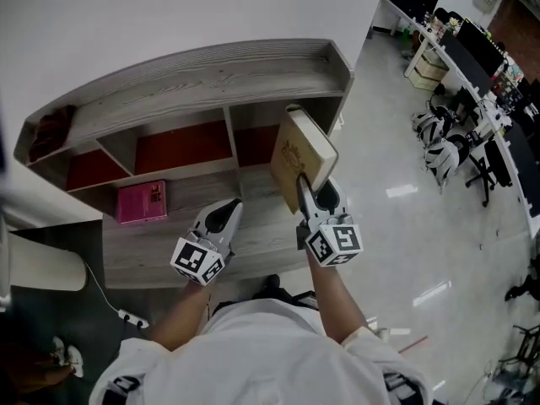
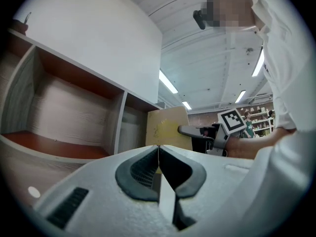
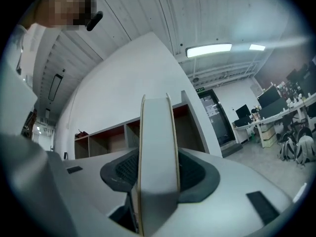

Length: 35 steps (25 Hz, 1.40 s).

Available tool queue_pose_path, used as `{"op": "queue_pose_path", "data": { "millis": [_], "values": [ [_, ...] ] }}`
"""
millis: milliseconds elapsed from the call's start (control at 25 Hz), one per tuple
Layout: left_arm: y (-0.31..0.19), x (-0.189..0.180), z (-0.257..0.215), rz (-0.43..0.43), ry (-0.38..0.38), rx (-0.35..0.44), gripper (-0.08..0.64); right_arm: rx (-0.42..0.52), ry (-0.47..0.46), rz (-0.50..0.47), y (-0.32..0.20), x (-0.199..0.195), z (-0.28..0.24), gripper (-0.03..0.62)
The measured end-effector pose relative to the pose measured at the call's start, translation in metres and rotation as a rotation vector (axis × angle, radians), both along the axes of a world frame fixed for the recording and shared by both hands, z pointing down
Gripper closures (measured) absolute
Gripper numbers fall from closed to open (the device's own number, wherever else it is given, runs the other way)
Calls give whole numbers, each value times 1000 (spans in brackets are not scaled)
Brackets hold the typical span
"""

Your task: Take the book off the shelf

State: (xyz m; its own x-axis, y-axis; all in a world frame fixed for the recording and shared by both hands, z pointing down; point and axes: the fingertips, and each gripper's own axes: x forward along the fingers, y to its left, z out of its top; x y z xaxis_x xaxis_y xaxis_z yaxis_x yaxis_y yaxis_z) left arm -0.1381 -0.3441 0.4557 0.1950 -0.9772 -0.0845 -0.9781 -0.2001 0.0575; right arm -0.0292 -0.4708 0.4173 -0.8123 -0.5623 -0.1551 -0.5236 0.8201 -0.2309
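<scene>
A tan hardcover book (image 1: 302, 159) stands upright in front of the grey wooden shelf (image 1: 211, 74), clear of its red-backed compartments. My right gripper (image 1: 305, 194) is shut on the book's lower edge; in the right gripper view the book's pale page edge (image 3: 157, 142) fills the gap between the jaws. My left gripper (image 1: 226, 213) hovers to the left of the book over the shelf's lower board, jaws closed together with nothing in them (image 2: 158, 149). The left gripper view shows the book (image 2: 168, 127) held off to its right.
A pink book (image 1: 141, 202) lies flat on the shelf's lower board at the left. A dark object (image 1: 51, 125) sits on the shelf top at the far left. Desks and office chairs (image 1: 456, 142) line the right side. A power strip (image 1: 131, 317) lies on the floor.
</scene>
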Motion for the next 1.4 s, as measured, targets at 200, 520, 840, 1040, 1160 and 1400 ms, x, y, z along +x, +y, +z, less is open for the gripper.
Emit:
{"op": "queue_pose_path", "data": {
  "millis": [200,520,840,1040,1160,1400],
  "values": [
    [39,-4,-4,-5,-2,13,543,58,40,24,42,3,-5,382],
    [112,-29,-9,-130,1,-9,543,149,111,28,121,3,-9,382],
    [175,-41,-6,-235,-9,-23,543,209,170,35,182,17,-4,382],
    [197,-37,1,-258,-4,-42,543,235,199,39,202,30,-2,382],
    [206,-29,6,-278,-12,-64,542,245,212,42,211,45,0,382],
    [220,-11,0,-349,-23,-64,543,241,250,4,223,81,12,382]
  ]
}}
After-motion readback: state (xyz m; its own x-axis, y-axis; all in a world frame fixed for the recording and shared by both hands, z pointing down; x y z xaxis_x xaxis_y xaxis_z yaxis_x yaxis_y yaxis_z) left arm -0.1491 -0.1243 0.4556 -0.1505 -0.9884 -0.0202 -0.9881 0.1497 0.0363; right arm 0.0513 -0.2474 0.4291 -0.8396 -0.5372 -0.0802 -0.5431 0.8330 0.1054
